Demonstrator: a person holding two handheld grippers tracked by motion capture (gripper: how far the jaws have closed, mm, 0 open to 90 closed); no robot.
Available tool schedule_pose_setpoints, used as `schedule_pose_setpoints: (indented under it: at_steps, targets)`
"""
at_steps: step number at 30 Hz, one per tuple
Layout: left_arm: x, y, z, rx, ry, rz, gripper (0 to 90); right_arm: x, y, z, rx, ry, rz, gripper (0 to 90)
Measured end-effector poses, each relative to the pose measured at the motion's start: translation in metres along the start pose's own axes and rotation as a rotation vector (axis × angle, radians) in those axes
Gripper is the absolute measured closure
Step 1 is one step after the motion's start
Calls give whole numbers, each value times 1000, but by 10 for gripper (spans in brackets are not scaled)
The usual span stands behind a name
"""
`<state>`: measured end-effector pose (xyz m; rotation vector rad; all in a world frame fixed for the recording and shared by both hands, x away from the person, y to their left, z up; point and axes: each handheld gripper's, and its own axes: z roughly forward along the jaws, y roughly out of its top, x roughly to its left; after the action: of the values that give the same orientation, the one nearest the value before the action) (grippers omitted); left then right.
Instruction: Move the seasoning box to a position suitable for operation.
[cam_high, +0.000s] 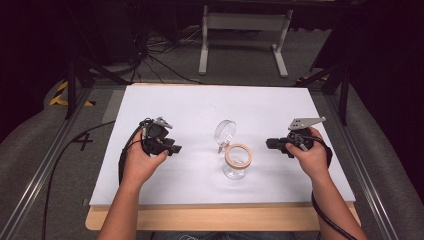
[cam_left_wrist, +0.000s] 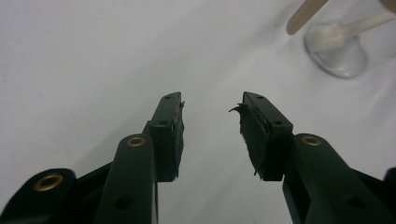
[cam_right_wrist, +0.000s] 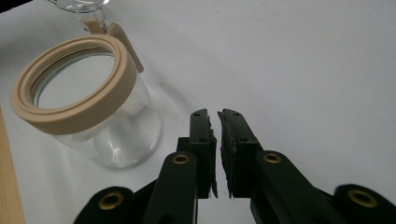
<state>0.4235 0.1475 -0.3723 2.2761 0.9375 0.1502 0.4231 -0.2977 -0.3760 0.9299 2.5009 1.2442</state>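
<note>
**Open glass jar between 2 idle grippers**

The white table (cam_high: 165, 100) carries 1 object: a clear glass jar (cam_high: 236, 167), standing upright near the middle, slightly toward the near edge. Its hinged glass lid (cam_high: 225, 132) is swung open and stands tilted on the far side of the mouth. A beige sealing ring (cam_right_wrist: 70, 93) caps the rim, and a beige tab at the hinge sticks out beside it.

Judging by its looks, the jar is rigid, smooth and breakable, probably slippery against hard jaws and moderately heavy for its size. The rubbery ring looks like the best place to grip, since it should give friction; the bare wall below would likely slide. The lid hangs on its hinge, so pushing it at its upper edge would probably swing it shut, and a hard knock could tip the jar.

The left gripper (cam_left_wrist: 210, 105) rests to the left of the jar, well apart from it, with its jaws spread wide and nothing between them. The right gripper (cam_right_wrist: 219, 114) sits to the right, near the jar but not touching it; its jaws are almost pressed together, a thin slit remaining, and hold nothing.
</note>
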Motion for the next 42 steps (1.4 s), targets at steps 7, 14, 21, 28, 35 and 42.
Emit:
schedule_pose_setpoints:
  at_steps: [7, 14, 21, 28, 35, 42]
  targets:
    - [-10, 5, -8, -33, -46, 8, 575, 2, -1, 5, 3, 30, -4, 853]
    - [-14, 6, -14, -35, -67, 22, 577, 6, 0, 13, -3, 76, -11, 892]
    - [-18, 7, -16, -40, -81, 33, 578, 11, -3, 33, 20, 121, -27, 897]
    - [-19, 8, -16, -41, -90, 33, 579, 12, -7, 47, 45, 131, -30, 897]
    - [-19, 7, -14, -25, -91, 29, 582, 13, -9, 56, 47, 144, -36, 897]
    - [-18, 6, -12, -23, -91, 24, 582, 17, -10, 62, 60, 157, -44, 897]
